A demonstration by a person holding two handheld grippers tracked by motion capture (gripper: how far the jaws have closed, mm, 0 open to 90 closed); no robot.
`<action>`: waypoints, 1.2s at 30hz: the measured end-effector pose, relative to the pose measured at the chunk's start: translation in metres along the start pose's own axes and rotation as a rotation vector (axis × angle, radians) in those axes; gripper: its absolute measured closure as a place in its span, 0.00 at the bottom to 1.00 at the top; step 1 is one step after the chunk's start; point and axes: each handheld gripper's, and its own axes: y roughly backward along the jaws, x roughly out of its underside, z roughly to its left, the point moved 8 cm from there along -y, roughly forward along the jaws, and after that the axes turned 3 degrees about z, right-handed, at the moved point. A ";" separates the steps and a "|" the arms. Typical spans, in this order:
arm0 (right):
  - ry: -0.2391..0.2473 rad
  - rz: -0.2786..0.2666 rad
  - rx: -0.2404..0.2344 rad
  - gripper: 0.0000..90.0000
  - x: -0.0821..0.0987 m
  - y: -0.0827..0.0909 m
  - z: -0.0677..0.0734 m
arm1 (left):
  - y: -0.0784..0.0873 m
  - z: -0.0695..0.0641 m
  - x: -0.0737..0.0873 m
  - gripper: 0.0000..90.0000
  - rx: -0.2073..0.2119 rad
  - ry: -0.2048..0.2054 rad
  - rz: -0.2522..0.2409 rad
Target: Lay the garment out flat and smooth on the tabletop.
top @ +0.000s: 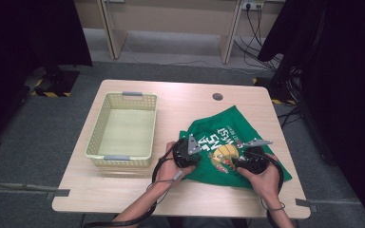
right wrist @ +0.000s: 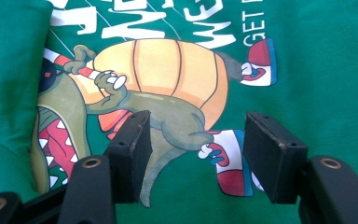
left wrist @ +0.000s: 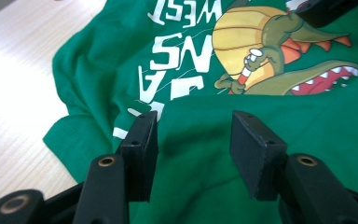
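Left gripper (left wrist: 193, 154): jaws spread, nothing pinched, poised over the folded edge of the green printed T-shirt (top: 228, 142). Right gripper (right wrist: 196, 158): likewise spread above the crocodile print. Shirt is laid on the table (top: 123, 190), beside the plastic basket (top: 123, 128). Both layers are best pinched together before lifting.

The green shirt (right wrist: 307, 70) carries white block lettering above a cartoon crocodile print (right wrist: 121, 116). In the right gripper view, "GET" reads clearly at the far right; the larger letters beside it are cut off, possibly "WE". In the left gripper view, "WEST" reads upside down at the far edge, with "NS" nearer. No other text legible.
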 end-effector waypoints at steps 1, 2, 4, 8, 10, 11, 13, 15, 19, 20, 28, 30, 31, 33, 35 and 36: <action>0.002 0.001 -0.001 0.47 0.000 0.000 0.000 | -0.002 0.001 0.000 0.58 0.004 0.008 0.004; 0.001 0.002 -0.002 0.47 0.000 0.000 0.000 | -0.004 0.001 0.000 0.59 0.005 0.010 0.010; -0.001 0.001 -0.003 0.47 0.000 0.000 0.000 | -0.007 0.003 0.000 0.61 0.010 0.019 0.019; 0.000 0.000 -0.004 0.47 0.000 0.000 0.001 | -0.010 0.002 0.001 0.66 0.015 0.020 0.030; 0.001 0.000 -0.004 0.47 0.000 0.000 0.001 | -0.011 0.002 0.001 0.69 0.017 0.015 0.036; 0.002 0.000 -0.004 0.47 0.000 0.000 0.001 | -0.012 0.001 0.001 0.71 0.018 0.014 0.037; 0.003 -0.001 -0.004 0.47 0.000 0.001 0.002 | -0.013 0.000 0.001 0.76 0.020 0.007 0.039; 0.002 0.000 -0.005 0.46 -0.001 0.001 0.002 | -0.014 0.000 0.001 0.80 0.023 0.001 0.042; 0.006 0.002 -0.008 0.46 -0.001 0.001 0.004 | -0.016 -0.001 0.002 0.88 0.022 -0.007 0.044; 0.011 0.002 -0.009 0.46 -0.001 0.001 0.005 | -0.017 -0.001 0.002 0.90 0.021 -0.008 0.044; 0.016 0.005 -0.016 0.45 -0.001 0.000 0.009 | -0.018 -0.001 0.001 0.99 0.019 -0.021 0.044; 0.020 0.007 -0.018 0.45 -0.001 -0.002 0.010 | -0.015 -0.002 0.001 0.99 0.020 -0.029 0.036; 0.020 0.008 -0.018 0.45 -0.001 -0.002 0.011 | -0.013 -0.003 0.002 0.99 0.021 -0.031 0.033; 0.018 0.008 -0.018 0.45 -0.001 -0.002 0.010 | -0.009 -0.005 0.002 0.99 0.022 -0.033 0.020; 0.017 0.008 -0.015 0.45 -0.001 -0.002 0.010 | -0.003 -0.007 0.001 0.99 0.021 -0.041 0.004; 0.018 0.008 -0.014 0.45 -0.001 -0.002 0.009 | 0.001 -0.009 0.000 0.99 0.020 -0.044 -0.007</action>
